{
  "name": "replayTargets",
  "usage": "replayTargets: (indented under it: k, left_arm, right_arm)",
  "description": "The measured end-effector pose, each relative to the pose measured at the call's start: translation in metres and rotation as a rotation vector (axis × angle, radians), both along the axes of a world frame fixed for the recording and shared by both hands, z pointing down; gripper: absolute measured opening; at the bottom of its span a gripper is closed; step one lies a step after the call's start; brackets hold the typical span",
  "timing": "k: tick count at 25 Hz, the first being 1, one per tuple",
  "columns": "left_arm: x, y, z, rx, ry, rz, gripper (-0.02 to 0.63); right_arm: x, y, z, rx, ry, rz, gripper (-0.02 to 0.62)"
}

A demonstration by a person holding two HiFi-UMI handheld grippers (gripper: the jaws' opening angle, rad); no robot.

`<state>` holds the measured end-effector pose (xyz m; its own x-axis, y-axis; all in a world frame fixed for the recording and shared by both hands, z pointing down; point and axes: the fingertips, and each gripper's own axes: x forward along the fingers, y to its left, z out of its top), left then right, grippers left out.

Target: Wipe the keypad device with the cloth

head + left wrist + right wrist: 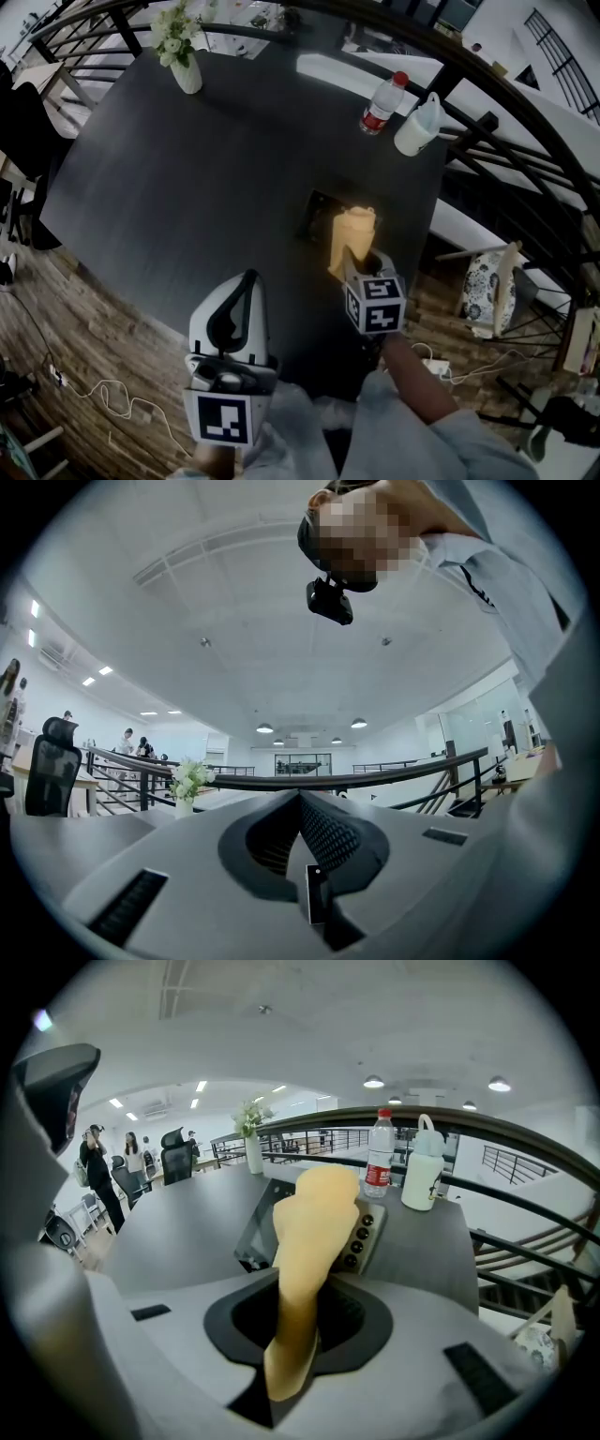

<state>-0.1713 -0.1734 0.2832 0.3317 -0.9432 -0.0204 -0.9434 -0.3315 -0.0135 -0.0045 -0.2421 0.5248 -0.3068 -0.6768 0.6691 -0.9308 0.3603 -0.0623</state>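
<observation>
A dark keypad device lies on the black table, its buttons showing in the right gripper view. My right gripper is shut on a yellow cloth, which stands up from the jaws and hangs over the device, hiding most of it. Whether the cloth touches the device I cannot tell. My left gripper is held near the table's front edge, tilted upward, shut with nothing between its jaws.
A water bottle with a red cap and a white spray bottle stand at the table's far right. A vase of white flowers is far left. A curved black railing runs behind.
</observation>
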Motion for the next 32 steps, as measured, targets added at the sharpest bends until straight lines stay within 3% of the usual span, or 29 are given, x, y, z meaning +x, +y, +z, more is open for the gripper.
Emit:
replayTargets:
  k: [13, 22, 32]
  left_arm:
    - [0.004, 0.005, -0.005, 0.009, -0.001, 0.005, 0.012]
    - [0.008, 0.008, -0.004, 0.012, 0.006, 0.013, 0.012]
    - [0.007, 0.010, -0.006, 0.016, 0.000, 0.002, 0.012]
  right_arm:
    - [0.050, 0.019, -0.011, 0.005, 0.042, 0.058, 0.071]
    - [0.069, -0.014, -0.075, 0.199, 0.106, -0.016, 0.071]
    - [0.054, -0.081, -0.123, 0.402, 0.276, -0.190, 0.071]
